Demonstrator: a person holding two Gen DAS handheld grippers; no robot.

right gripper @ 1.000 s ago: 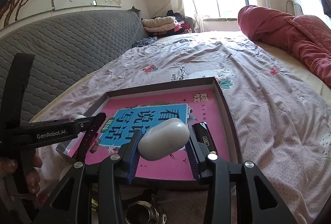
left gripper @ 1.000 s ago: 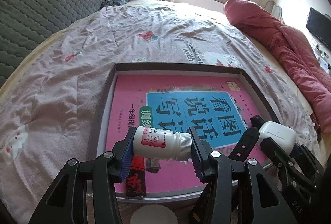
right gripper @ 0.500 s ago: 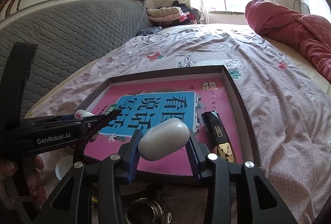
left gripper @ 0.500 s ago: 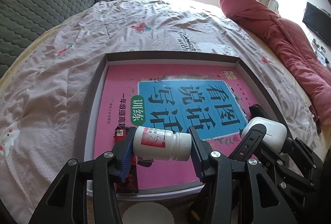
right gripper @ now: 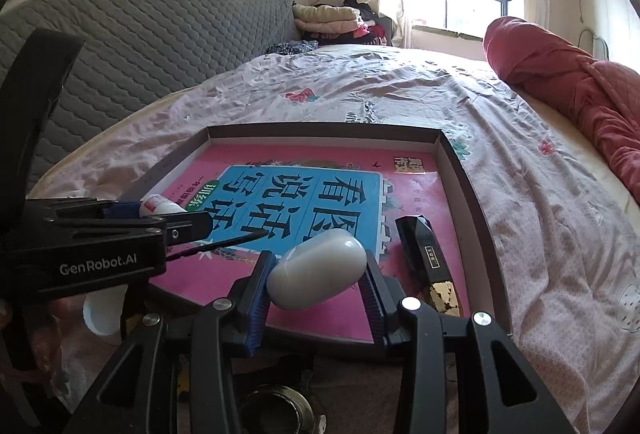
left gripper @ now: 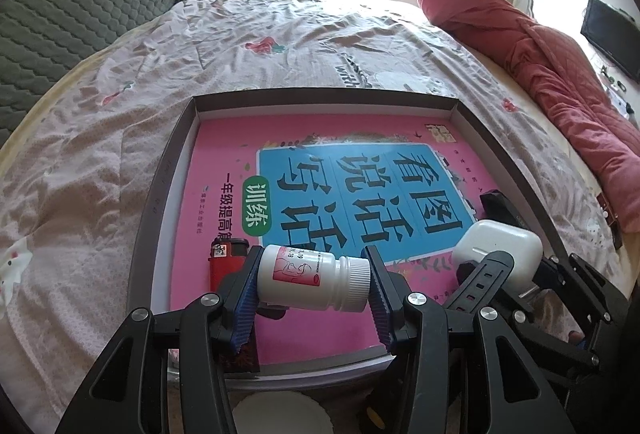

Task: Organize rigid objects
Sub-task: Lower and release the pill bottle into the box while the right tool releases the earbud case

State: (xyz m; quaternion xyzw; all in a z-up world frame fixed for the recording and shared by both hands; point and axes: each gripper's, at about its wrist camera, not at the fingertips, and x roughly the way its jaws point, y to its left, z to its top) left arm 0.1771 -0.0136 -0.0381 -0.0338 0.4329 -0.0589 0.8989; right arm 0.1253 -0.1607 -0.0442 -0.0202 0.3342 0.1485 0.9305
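While both loads hang over the tray [left gripper: 168, 169], placing is the step in hand.
Left hand-held gripper [left gripper: 314, 284] clamps a bottle [left gripper: 312, 278]; right hand-held gripper [right gripper: 316, 284] clamps a white case [right gripper: 316, 274]; each probably needs lowering onto the book [left gripper: 320, 185] just ahead, then opening.

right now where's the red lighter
In the left wrist view the red lighter lies in the tray on the pink book, at the near left, just left of the white pill bottle held by the left gripper.

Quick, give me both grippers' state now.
Left gripper: shut on small white plastic pill bottle.
Right gripper: shut on smooth white oval case.
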